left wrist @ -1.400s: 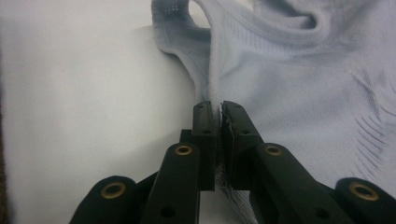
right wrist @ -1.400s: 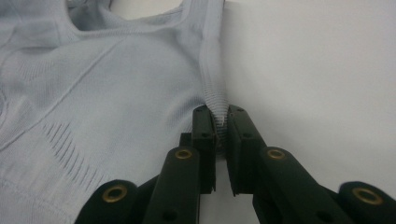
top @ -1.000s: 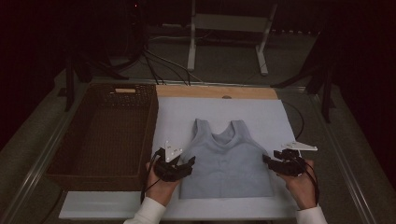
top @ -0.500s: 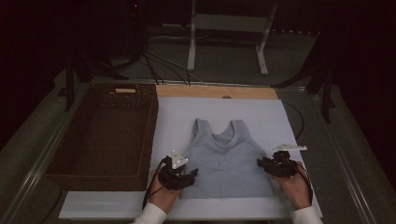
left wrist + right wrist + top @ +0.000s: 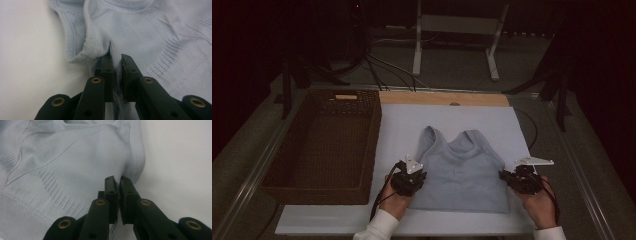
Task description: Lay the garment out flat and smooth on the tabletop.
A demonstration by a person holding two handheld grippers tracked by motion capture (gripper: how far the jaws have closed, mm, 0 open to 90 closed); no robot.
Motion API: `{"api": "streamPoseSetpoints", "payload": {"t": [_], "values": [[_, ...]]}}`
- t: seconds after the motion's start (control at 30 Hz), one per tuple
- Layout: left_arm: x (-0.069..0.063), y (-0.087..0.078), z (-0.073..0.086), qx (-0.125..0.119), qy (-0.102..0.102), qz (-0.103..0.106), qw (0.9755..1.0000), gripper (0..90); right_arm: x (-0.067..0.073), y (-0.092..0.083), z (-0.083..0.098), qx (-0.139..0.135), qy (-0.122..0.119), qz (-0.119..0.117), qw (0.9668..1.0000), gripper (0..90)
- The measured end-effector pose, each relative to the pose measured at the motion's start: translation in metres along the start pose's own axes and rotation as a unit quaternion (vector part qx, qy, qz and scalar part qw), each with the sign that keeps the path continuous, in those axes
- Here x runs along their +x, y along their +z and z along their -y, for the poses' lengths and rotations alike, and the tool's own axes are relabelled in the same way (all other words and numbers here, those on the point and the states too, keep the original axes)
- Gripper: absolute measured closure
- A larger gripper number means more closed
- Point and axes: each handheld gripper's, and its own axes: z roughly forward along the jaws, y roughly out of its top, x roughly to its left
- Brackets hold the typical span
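A pale blue knitted sleeveless top [image 5: 459,170] lies flat on the white mat [image 5: 402,125], neck toward the far side. My left gripper [image 5: 417,179] pinches the top's left side edge; its jaws have just been closing, and a fold of the knit [image 5: 115,62] stands clamped between them below the ribbed armhole. On the other side my right gripper [image 5: 506,176] has also just closed its jaws, and they grip the right side seam [image 5: 118,185] of the top [image 5: 62,170] beneath the armhole.
A dark wicker basket [image 5: 324,145] stands left of the mat, close to my left hand. A wooden strip [image 5: 442,98] borders the mat's far edge. Cables and a white stand [image 5: 452,40] lie on the floor beyond the table.
Both hands slid toward the near edge along the top's sides. Each gripper's jaws went from apart to shut on the fabric at its side.
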Motion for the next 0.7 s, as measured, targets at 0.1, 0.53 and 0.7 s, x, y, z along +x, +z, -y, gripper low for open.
{"api": "streamPoseSetpoints", "payload": {"t": [0.1,0.53,0.7], "values": [[-0.006,0.003,-0.003,0.0,0.007,0.004,1.0,82.7,-0.005,-0.003,0.003,-0.003,0.007,0.005,1.0,85.7],[-0.013,0.002,-0.002,0.003,0.009,0.021,0.9997,83.2,-0.015,-0.013,0.017,-0.002,0.032,0.003,0.9995,85.6],[-0.009,-0.003,0.003,0.005,0.006,0.019,0.9998,83.3,-0.008,-0.01,0.016,0.001,0.024,-0.001,0.9997,85.5]]}}
